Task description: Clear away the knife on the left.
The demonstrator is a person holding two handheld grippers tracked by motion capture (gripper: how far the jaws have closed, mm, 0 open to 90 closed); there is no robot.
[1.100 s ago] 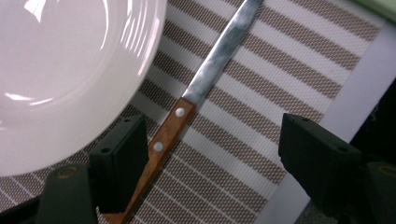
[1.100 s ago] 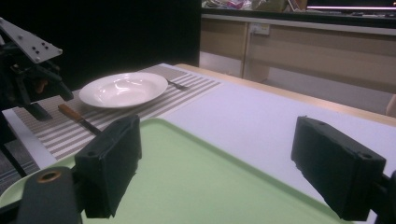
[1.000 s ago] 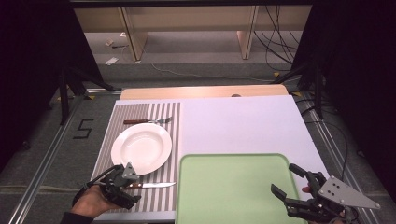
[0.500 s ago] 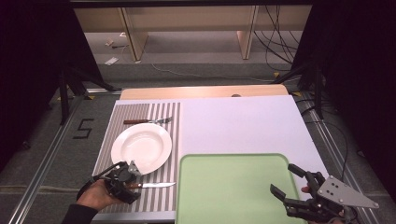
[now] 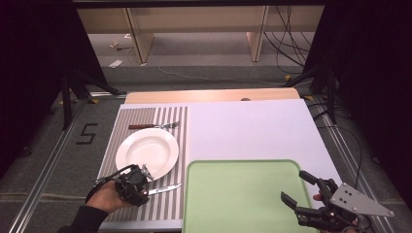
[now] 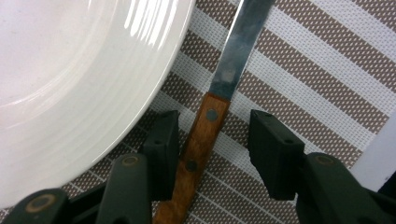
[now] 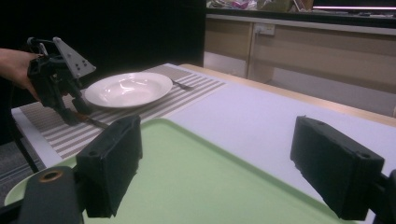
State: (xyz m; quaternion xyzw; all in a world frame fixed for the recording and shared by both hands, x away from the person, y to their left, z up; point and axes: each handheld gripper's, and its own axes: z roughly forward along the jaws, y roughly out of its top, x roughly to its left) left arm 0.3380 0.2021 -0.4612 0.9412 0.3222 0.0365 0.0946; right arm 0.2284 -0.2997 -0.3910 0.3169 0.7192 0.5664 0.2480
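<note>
A knife with a wooden handle and steel blade lies on the striped placemat, just in front of a white plate. My left gripper points down over the knife. Its jaws have just been closing and straddle the handle: the left pad is against the wood, the right pad still stands apart. My right gripper hovers open over the near right corner of the green tray, nothing between its jaws. In the right gripper view the left gripper stands beside the plate.
A fork lies on the placemat behind the plate. The white table top stretches to the right of the placemat. The plate's rim is close to the left jaw. The table's front edge runs just below both hands.
The left gripper has slid a little to the right along the knife and its jaws have narrowed around the handle. The right gripper has kept still.
</note>
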